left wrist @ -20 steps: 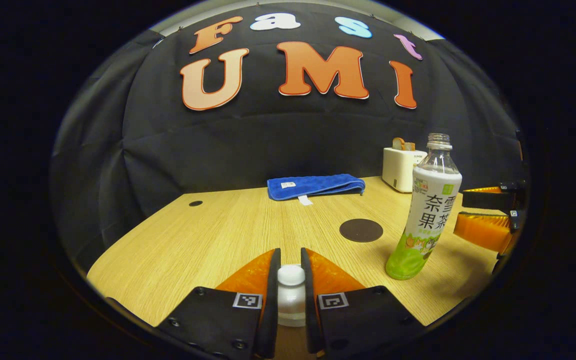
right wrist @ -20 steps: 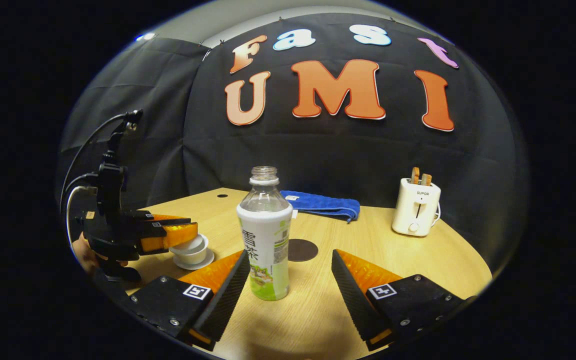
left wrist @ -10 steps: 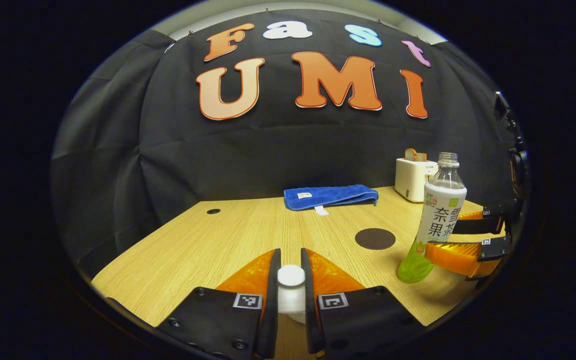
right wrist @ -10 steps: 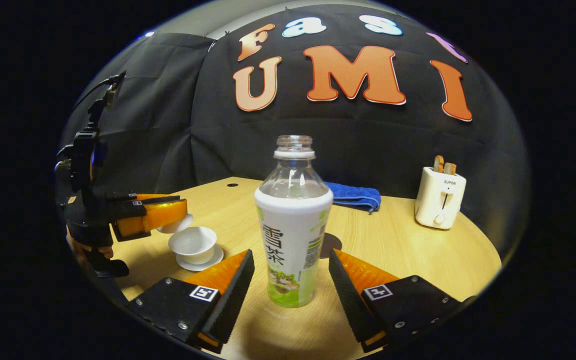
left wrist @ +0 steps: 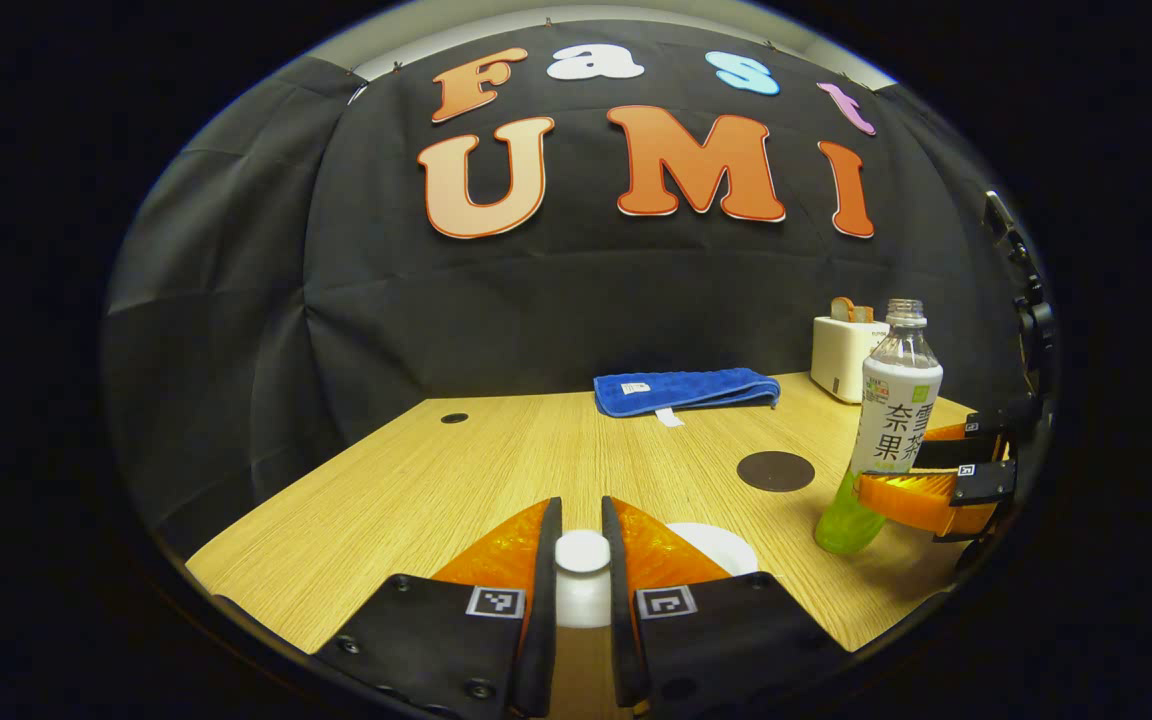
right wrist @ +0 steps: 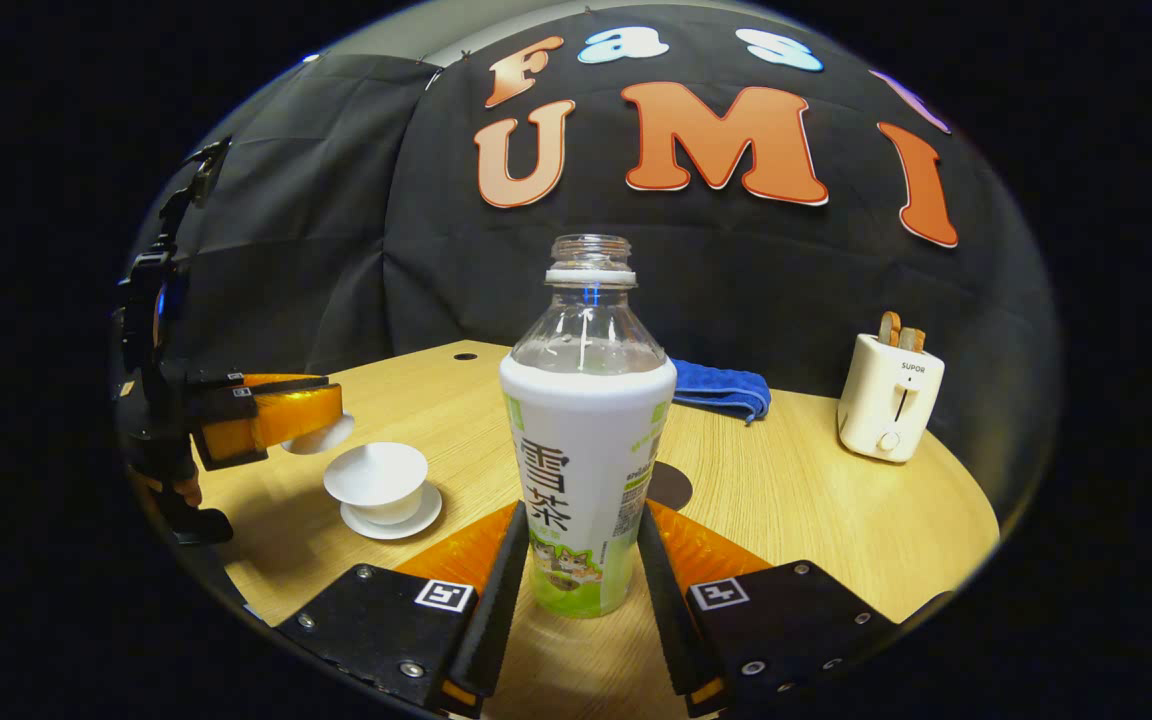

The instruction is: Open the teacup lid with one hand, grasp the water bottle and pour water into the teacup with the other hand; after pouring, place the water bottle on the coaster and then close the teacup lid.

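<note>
The left hand-held gripper (left wrist: 582, 560) is closed on the knob of the lid (left wrist: 582, 585), holding it lifted off the cup; in the right gripper view that same gripper (right wrist: 321, 420) hangs just above and to the left of the open cup (right wrist: 377, 480), the lid (right wrist: 321, 437) tilted under its fingers. The cup stands on its saucer (right wrist: 391, 522) on the bench (right wrist: 816, 510), uncovered. The right hand-held gripper (right wrist: 576, 565) has its fingers narrowed around the lower part of the bottle (right wrist: 584, 450), each finger against a side of it; the bottle stands upright on the bench, uncapped, with its base on the wood. In the left gripper view the bottle (left wrist: 886, 420) shows at the right with the right gripper (left wrist: 921, 480) around it. The dark round coaster (left wrist: 775, 471) lies bare on the bench just beside the bottle. Farther back lie a folded blue cloth (left wrist: 686, 390) and a toaster (right wrist: 888, 410) with bread in its slots.
</note>
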Demonstrator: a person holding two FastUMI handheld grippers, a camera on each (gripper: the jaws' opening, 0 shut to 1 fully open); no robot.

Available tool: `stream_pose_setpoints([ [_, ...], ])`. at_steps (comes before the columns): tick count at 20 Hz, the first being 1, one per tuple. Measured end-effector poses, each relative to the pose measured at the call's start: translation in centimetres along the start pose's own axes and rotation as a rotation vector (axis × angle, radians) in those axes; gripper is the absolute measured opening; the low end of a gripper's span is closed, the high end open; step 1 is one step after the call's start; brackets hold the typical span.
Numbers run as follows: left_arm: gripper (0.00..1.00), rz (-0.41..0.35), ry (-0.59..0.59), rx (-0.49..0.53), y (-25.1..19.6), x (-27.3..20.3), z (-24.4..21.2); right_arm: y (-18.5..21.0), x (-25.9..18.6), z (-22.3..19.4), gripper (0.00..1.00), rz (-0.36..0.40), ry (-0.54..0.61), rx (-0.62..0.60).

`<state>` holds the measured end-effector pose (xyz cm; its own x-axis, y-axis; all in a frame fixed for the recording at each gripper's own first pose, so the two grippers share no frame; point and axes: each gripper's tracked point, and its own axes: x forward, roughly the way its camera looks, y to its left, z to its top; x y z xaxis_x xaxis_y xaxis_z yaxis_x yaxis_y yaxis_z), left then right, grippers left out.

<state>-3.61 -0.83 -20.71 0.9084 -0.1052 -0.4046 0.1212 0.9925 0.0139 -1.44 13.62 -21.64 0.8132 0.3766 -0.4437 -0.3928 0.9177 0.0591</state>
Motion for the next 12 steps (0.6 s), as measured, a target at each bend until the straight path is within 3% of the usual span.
stream_pose_setpoints([
  [3,0.27,0.017,-0.007,-0.004,1.0,-0.3,0.1,-0.6,-0.2,1.1,0.64,-0.029,-0.026,-0.061],
  [12,0.27,0.082,-0.045,-0.007,4.6,-1.9,1.0,-2.5,-0.2,2.1,0.64,-0.154,-0.023,-0.417],
])
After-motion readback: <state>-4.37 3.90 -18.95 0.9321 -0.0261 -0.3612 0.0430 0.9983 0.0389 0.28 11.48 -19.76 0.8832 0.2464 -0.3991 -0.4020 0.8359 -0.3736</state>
